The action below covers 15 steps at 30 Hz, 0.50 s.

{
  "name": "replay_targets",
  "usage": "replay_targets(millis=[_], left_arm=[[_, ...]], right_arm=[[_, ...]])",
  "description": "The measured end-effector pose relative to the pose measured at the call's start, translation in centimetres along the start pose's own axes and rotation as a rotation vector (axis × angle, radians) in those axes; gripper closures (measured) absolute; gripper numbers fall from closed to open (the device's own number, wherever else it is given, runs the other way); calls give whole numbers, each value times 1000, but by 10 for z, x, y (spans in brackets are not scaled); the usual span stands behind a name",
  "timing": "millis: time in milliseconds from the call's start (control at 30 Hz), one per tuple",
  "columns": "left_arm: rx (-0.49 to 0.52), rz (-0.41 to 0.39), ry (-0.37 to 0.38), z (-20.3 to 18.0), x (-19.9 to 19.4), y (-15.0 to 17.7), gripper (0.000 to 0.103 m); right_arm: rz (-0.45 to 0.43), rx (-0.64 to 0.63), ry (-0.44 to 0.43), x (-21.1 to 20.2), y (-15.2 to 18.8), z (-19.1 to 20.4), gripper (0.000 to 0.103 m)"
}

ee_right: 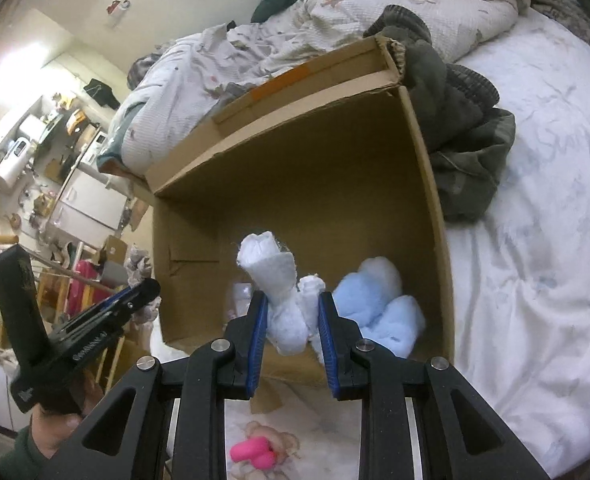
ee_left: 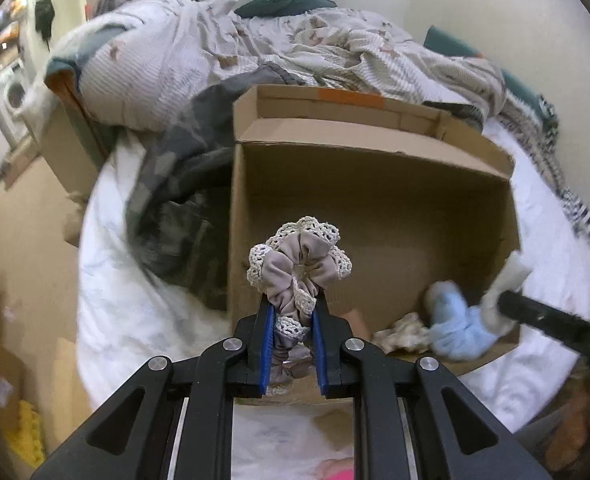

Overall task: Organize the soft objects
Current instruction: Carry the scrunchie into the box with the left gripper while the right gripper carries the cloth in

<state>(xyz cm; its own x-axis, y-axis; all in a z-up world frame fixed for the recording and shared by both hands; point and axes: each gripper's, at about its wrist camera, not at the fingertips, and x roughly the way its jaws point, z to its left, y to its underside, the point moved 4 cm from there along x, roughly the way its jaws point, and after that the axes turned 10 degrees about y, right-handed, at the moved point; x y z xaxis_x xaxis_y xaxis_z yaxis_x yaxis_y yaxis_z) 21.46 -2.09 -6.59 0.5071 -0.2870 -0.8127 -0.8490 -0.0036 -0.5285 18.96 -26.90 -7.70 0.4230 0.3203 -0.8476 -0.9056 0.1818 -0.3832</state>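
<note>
The left tongs (ee_left: 293,320) pinch a taupe gathered-fabric scrunchie with cream crochet lace edging (ee_left: 300,266) between nearly closed blue pads, poised over the near rim of the open brown cardboard box (ee_left: 375,184), probably so it drops inside once let go. The right tongs (ee_right: 291,320), at about 4 o'clock in the left view, clamp a rolled white fleecy cloth (ee_right: 275,276) partway shut above the box floor. A fluffy pale-blue soft item (ee_right: 379,300) already lies inside, at 3 o'clock of the white roll. The box rests on the white-sheeted bed (ee_right: 535,240). The scrunchie looks puffy, ruffled and limp.
</note>
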Motion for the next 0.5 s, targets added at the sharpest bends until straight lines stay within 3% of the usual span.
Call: replay_targets(millis=[300,500], left_arm=[[74,11,36,-24,12,0,87],[70,47,36,-26,22,5,87]], right_arm=[[42,61,13,15,0,-10,76],[75,42,2,23,4,-4,76]])
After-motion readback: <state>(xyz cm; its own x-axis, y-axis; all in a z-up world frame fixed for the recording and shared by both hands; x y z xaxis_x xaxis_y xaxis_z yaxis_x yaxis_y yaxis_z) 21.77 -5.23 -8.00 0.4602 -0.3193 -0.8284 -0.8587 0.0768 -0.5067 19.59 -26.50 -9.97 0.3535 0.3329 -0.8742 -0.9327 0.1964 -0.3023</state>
